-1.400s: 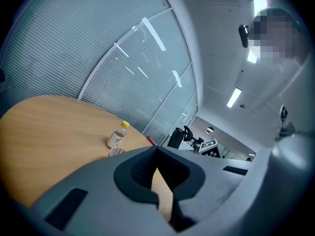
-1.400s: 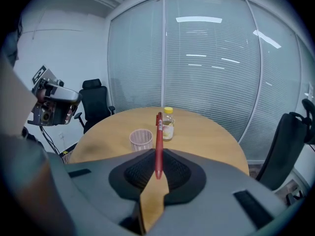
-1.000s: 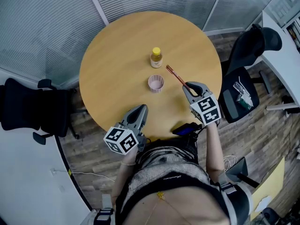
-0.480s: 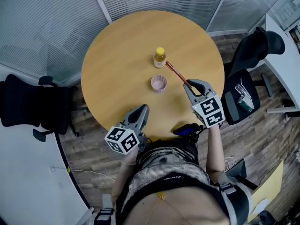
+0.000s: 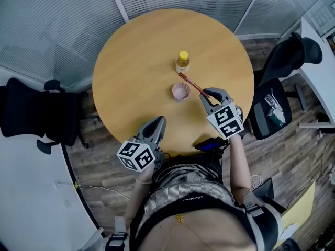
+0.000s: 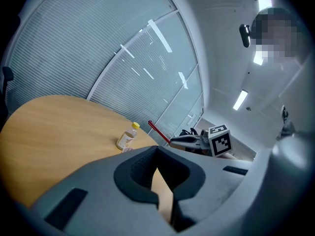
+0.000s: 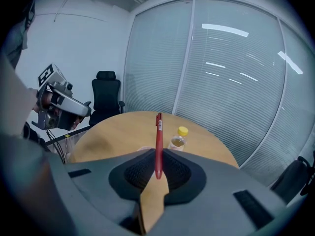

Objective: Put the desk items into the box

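- Cup [image 5: 180, 91], small and pink, stands near the middle of the round wooden table [image 5: 136, 61]; I can't tell what is inside it.
- At the cup's 12 o'clock, a yellow-capped bottle [image 5: 182, 62] holds amber liquid.
- The pen [image 5: 192, 84] is slim, straight and red.
- The right gripper [image 5: 208, 94] pinches the pen's near end. The shaft juts toward 10 o'clock, clear of the tabletop, with its far end between cup and bottle.
- The left gripper [image 5: 156, 123] hovers at the table's 6 o'clock edge, its jaws pressed together on nothing.
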